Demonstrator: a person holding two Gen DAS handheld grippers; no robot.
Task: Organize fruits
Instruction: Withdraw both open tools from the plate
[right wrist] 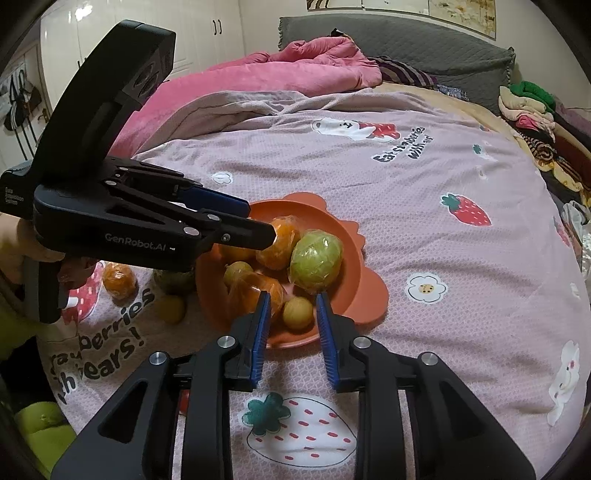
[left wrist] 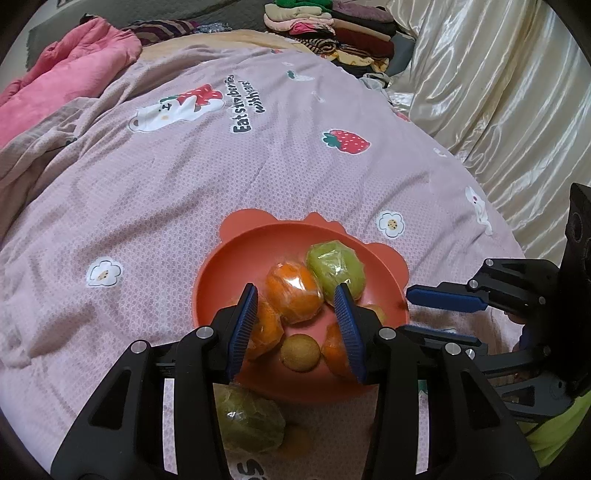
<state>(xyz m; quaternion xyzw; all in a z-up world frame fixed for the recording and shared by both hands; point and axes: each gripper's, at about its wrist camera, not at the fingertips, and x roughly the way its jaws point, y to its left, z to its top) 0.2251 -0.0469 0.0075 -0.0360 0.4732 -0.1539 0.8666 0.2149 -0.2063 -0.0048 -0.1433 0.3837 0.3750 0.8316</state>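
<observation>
Your left gripper hangs over the near side of the orange bowl on the bed, jaws spread with nothing pinched between them; through the gap you look down on a wrapped orange and a small round yellow-brown fruit; further wrapped oranges sit beside each blue pad; a wrapped green fruit lies at the far side of the bowl, touching the orange. Your right gripper hovers at the bowl's near rim, jaws parted and empty; a small yellow fruit shows just beyond the fingertips, apart from both pads, with a wrapped orange just beside the left pad. From the right wrist view the left gripper reaches in from the left, its tips above the fruit pile, and your hand grips its handle. Not all the fruit is in the bowl: another wrapped orange, a dark green fruit and a small yellow one lie on the pink strawberry-print bedspread left of the bowl; in the left wrist view a wrapped green fruit lies on the bedspread just beneath the jaws. A pink blanket is heaped at the head of the bed; folded clothes are stacked at its far edge.
</observation>
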